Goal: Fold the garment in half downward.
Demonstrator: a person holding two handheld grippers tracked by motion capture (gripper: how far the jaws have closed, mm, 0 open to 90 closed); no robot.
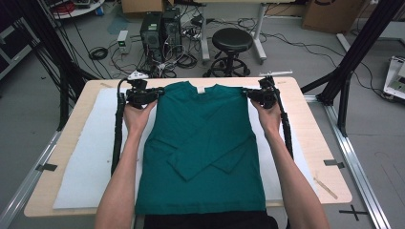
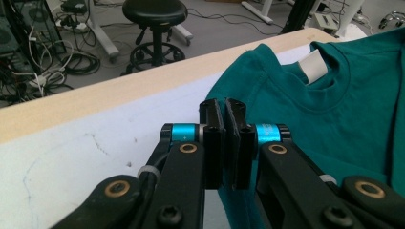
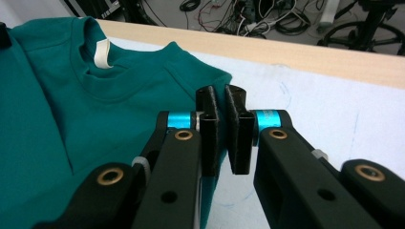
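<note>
A teal long-sleeved shirt (image 1: 205,124) lies flat on the white mat (image 1: 90,157), collar at the far side and both sleeves folded across its front. My left gripper (image 1: 157,93) sits at the shirt's left shoulder and my right gripper (image 1: 248,93) at its right shoulder. In the left gripper view the jaws (image 2: 223,102) are pressed together on the shoulder edge of the shirt (image 2: 305,124), with teal cloth running down between them. The right gripper view has the same: jaws (image 3: 220,90) closed on the shoulder corner of the shirt (image 3: 71,105). A white label shows inside the collar (image 3: 101,52).
The mat covers most of a light wooden table (image 1: 310,119). Behind the table's far edge stand a black stool (image 1: 232,40), computer towers (image 1: 160,26) and loose cables on the floor. Black frame struts (image 1: 353,52) rise at the right.
</note>
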